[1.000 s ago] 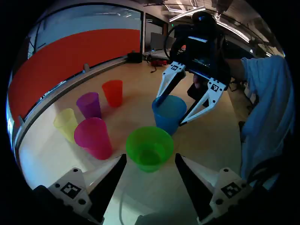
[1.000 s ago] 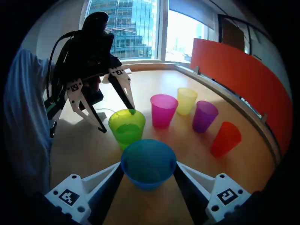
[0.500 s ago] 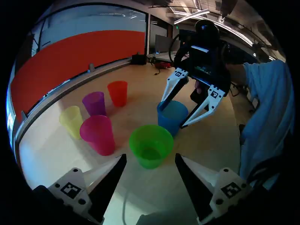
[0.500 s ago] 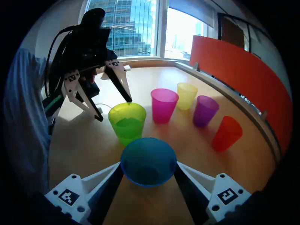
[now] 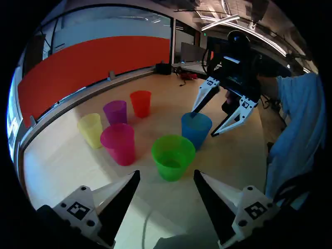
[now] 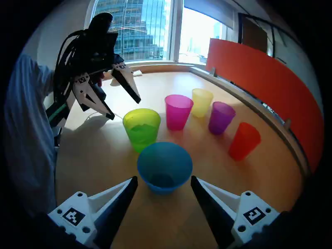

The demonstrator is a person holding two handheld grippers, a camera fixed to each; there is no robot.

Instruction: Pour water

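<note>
Left gripper (image 5: 166,172) spread wide, empty, green cup (image 5: 173,155) just ahead. Right gripper (image 6: 164,178) likewise spread, blue cup (image 6: 164,166) just before its fingertips.

- Your green cup (image 5: 173,157) stands upright on the wooden table (image 5: 62,166). It's see-through plastic with an open top, and there's a bit of liquid in the bottom.
- Your blue cup (image 5: 196,129) stands upright just beside it, same tapered shape. Can't really tell if it holds any water.

Open-plan office, strip ceiling lights (image 5: 218,21), orange partition (image 5: 83,62) (glazed above), tall windows (image 6: 137,33) onto high-rise towers (image 6: 143,25).
</note>
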